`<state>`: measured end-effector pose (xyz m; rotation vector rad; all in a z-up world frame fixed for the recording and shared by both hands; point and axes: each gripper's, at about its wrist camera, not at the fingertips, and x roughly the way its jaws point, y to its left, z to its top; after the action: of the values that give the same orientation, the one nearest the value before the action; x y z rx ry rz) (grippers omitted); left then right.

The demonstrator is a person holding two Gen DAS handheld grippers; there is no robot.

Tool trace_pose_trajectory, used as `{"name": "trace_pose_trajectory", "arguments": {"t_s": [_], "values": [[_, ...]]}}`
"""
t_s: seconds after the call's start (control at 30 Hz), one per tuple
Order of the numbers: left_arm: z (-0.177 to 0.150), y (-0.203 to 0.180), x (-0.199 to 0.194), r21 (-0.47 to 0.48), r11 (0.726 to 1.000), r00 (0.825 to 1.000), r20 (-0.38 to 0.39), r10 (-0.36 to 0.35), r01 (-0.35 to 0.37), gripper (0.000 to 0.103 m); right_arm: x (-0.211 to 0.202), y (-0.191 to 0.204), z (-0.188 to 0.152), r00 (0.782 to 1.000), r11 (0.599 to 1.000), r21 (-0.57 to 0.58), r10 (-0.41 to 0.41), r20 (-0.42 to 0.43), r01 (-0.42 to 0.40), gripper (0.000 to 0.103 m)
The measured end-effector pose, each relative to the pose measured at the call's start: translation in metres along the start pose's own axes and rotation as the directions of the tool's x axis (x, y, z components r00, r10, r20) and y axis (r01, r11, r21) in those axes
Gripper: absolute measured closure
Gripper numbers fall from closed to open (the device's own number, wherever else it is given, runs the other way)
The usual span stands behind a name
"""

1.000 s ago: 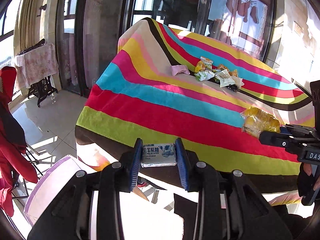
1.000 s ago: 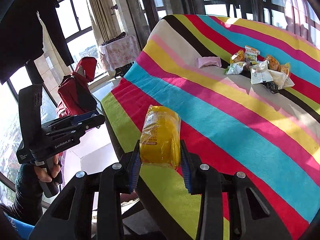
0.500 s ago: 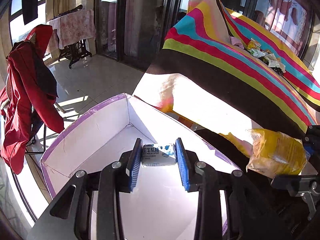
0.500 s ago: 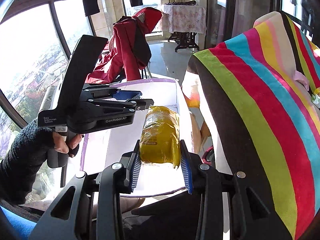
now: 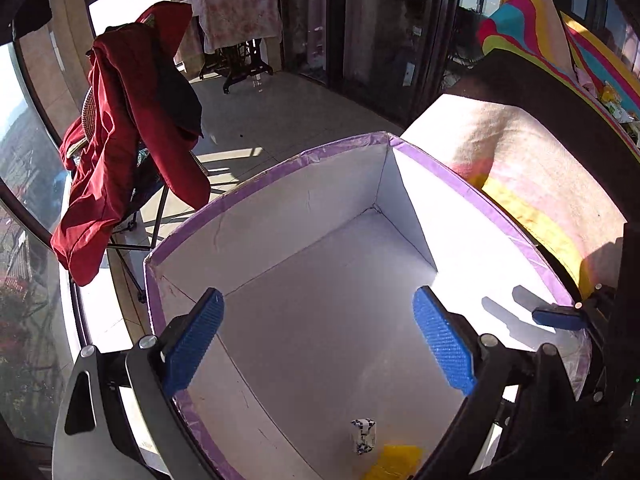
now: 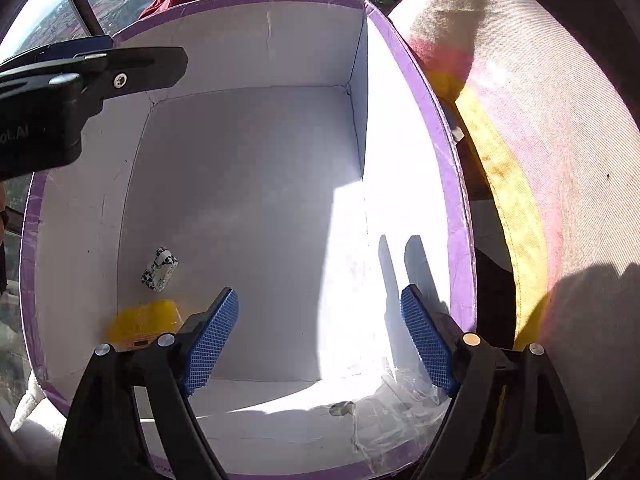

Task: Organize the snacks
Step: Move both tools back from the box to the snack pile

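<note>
While both tools, left (image 5: pixel 316 336) and right (image 6: pixel 320 336), are opening wide and empty over the box (image 6: pixel 400 64), the candy (image 6: pixel 159 269) and yellow pack (image 6: pixel 144 322) lie at its near-left corner; next, I judge, fetch more snacks (image 5: pixel 616 106) from the bed (image 5: pixel 532 40).

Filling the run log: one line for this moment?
left tool opening, empty | right tool opening, empty | white-blue candy packet, yellow snack bag in purple-rimmed white box

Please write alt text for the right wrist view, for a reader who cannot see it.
The right gripper, jaws opening with nothing between them, points down into a white box with a purple rim. A small white packet and a yellow snack bag lie on its floor, left of the fingers.
</note>
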<state>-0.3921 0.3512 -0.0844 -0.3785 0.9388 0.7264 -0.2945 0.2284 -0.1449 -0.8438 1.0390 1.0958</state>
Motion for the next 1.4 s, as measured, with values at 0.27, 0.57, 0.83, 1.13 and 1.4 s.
{"name": "trace_pose_trajectory", "arguments": {"t_s": [0.27,0.57,0.83,1.13,1.4], "values": [[-0.01,0.0,0.029,-0.011,1.0,1.0,-0.013,0.007,-0.007,0.007,-0.013,-0.036,-0.018,0.999,0.991,0.124,-0.052,0.0,0.052,0.023],[0.018,-0.01,0.043,0.03,0.999,0.998,0.053,-0.027,0.026,0.007,-0.017,-0.03,-0.034,0.994,0.992,0.069,-0.104,0.025,0.102,0.022],[0.036,-0.001,-0.022,-0.07,0.988,0.964,0.239,-0.115,0.135,0.005,-0.143,-0.033,-0.048,0.923,0.981,-0.04,0.192,0.334,-0.189,0.02],[0.115,-0.137,-0.118,0.213,0.919,0.861,0.329,-0.388,0.333,0.002,-0.265,-0.197,-0.139,0.751,0.914,0.399,-0.208,0.626,-0.079,0.015],[0.168,-0.342,-0.074,0.332,0.837,0.854,0.145,-0.5,0.434,0.002,-0.221,-0.332,-0.216,0.783,0.681,0.727,-0.407,0.471,-0.083,0.015]]}}
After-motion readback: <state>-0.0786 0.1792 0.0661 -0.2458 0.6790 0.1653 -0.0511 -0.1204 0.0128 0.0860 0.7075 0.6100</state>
